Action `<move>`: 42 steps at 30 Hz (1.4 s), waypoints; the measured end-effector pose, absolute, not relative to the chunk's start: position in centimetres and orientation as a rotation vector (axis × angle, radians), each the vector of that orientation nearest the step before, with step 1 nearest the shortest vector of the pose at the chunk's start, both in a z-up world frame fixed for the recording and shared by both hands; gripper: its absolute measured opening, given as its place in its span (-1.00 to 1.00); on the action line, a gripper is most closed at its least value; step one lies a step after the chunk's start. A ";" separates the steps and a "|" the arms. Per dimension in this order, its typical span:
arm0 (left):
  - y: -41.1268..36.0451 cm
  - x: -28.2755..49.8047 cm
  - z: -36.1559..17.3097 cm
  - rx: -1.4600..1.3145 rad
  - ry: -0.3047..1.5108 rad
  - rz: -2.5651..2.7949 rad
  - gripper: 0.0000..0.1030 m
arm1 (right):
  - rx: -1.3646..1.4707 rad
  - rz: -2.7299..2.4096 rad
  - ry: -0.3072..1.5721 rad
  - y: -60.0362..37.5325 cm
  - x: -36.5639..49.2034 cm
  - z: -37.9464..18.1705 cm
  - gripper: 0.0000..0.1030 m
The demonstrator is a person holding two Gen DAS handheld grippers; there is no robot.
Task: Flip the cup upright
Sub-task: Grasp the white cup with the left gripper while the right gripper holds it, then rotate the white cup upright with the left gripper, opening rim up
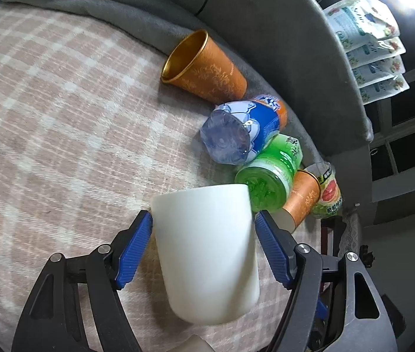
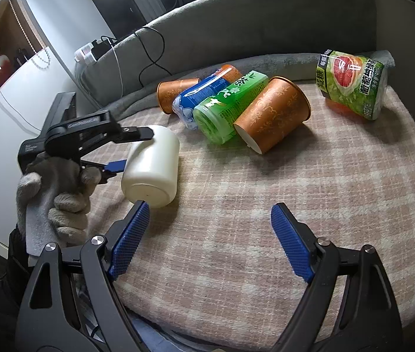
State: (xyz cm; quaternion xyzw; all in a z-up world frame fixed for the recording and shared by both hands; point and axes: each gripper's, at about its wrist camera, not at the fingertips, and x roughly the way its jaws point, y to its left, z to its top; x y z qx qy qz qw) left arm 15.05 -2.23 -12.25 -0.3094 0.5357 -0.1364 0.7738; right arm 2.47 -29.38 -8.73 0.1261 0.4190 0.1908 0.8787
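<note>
A plain white cup [image 1: 207, 252] lies on its side on the checked blanket, its closed base toward the right wrist camera [image 2: 151, 164]. My left gripper [image 1: 204, 228] straddles it, the blue pads [image 1: 137, 249] close to its two sides; a thin gap shows at the right pad. In the right wrist view the left gripper [image 2: 132, 149] has one finger above and one below the cup. My right gripper [image 2: 210, 234] is open and empty, hovering over the blanket just right of the cup.
Two orange paper cups [image 2: 275, 114] [image 1: 204, 64], a blue bottle [image 1: 242, 129], a green bottle [image 2: 228, 108] and a grapefruit-label bottle [image 2: 354, 85] lie beyond the white cup. A grey sofa back [image 2: 236, 29] with cables rims the cushion.
</note>
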 end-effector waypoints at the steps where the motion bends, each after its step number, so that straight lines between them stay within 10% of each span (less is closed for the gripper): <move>1: -2.3 15.1 -12.4 -0.673 1.162 -0.298 0.42 | 0.263 0.396 0.874 -29.5 2.5 -8.8 0.69; 42: -8.2 7.8 -7.2 -0.114 0.791 -0.281 0.43 | 0.271 0.362 0.855 -29.9 2.2 -8.4 0.69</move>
